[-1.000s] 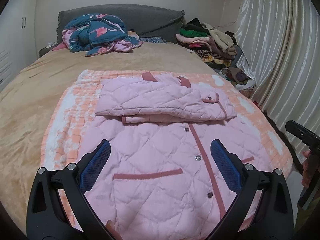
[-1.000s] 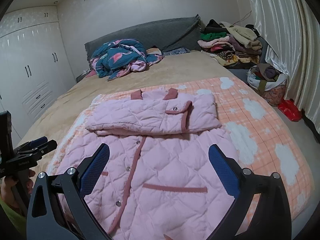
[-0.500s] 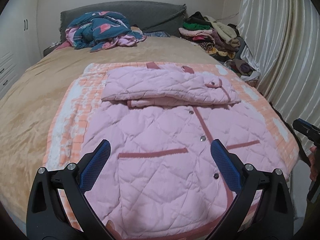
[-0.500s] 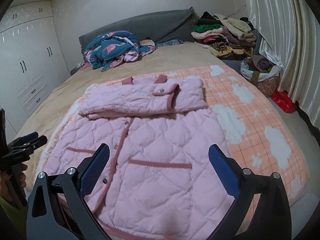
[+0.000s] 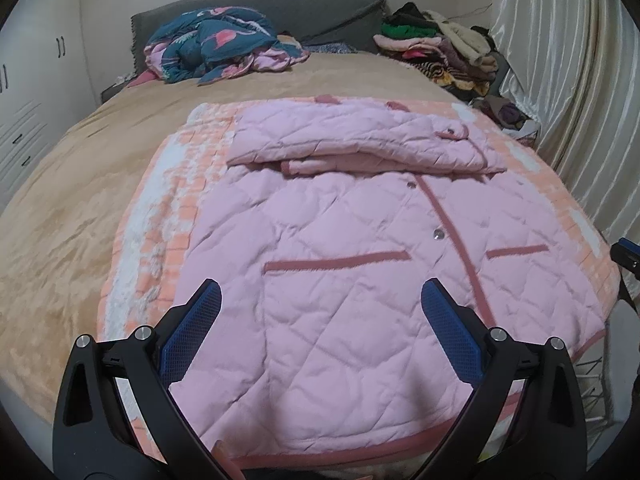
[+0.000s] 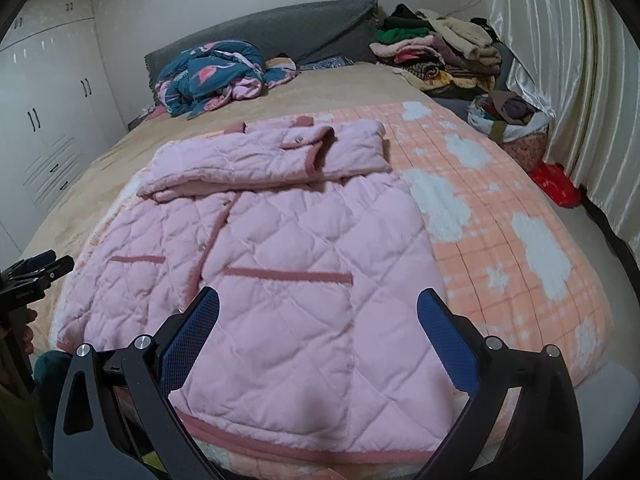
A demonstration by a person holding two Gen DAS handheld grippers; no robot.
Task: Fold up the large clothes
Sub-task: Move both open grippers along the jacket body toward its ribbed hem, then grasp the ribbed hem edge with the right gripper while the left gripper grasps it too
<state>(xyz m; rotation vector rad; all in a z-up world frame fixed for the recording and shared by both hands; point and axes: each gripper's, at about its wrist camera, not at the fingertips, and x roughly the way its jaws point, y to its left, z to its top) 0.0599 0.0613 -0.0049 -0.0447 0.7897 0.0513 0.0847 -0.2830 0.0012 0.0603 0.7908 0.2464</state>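
- Nearest the lenses, the left gripper (image 5: 320, 340) and the right gripper (image 6: 318, 340) both stand wide open with nothing between their blue pads; each hovers above the bottom hem of the pink quilted jacket (image 5: 360, 264), not touching it.
- Over the last second both grippers have drawn back toward the foot of the bed: the hem, cut off by the frame before, now shows whole along its dark pink binding, and the left view has slid so the button placket sits right of centre.
- Just past the fingers, the jacket lies front-up on the peach checked blanket (image 6: 500, 216), snaps closed, with two trimmed pocket slits across the body.
- Farther up, both sleeves (image 6: 264, 160) are already folded across the chest in a band below the collar.
- My reading: the sleeve folds are finished and the hands are lining up on the hem corners, ready to lift the lower half up over the sleeves.
- Beyond the blanket, the tan bedspread (image 5: 72, 184) carries a crumpled flamingo-print quilt (image 5: 216, 52) by the grey headboard, and a pile of clothes (image 6: 436, 52) sits at the far right beside the curtain.
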